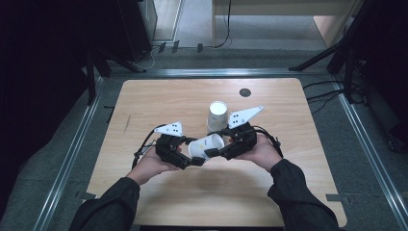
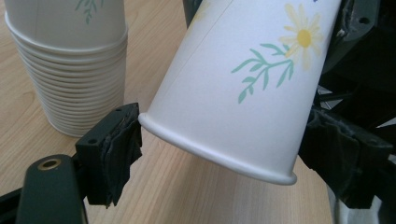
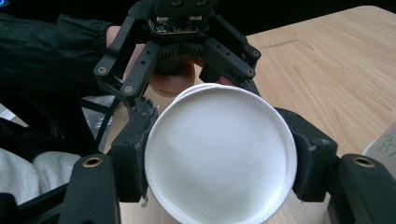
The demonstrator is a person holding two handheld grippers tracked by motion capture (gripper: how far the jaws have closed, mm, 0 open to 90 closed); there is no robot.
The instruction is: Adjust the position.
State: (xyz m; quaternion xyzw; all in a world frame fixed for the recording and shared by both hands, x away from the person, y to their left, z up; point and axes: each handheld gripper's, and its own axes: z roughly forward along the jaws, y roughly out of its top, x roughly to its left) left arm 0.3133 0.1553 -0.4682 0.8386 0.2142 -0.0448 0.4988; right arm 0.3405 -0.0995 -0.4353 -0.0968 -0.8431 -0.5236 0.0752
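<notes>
A white paper cup (image 1: 207, 146) with a printed daisy and green sprig (image 2: 261, 74) lies tilted on its side between both grippers, just above the wooden table (image 1: 159, 98). My right gripper (image 3: 219, 158) is shut on the cup's base end, whose round white bottom (image 3: 215, 154) faces its camera. My left gripper (image 2: 219, 149) has its jaws around the rolled rim (image 2: 219, 161), and both pads touch it. In the high view the left gripper (image 1: 197, 160) and right gripper (image 1: 214, 151) meet at the cup near the table's middle.
A stack of several nested, matching cups (image 1: 217, 114) stands upside down just behind the grippers (image 2: 70, 70). A small dark round disc (image 1: 245, 92) sits near the table's far edge. Metal rails (image 1: 72, 154) and dark stands flank the table.
</notes>
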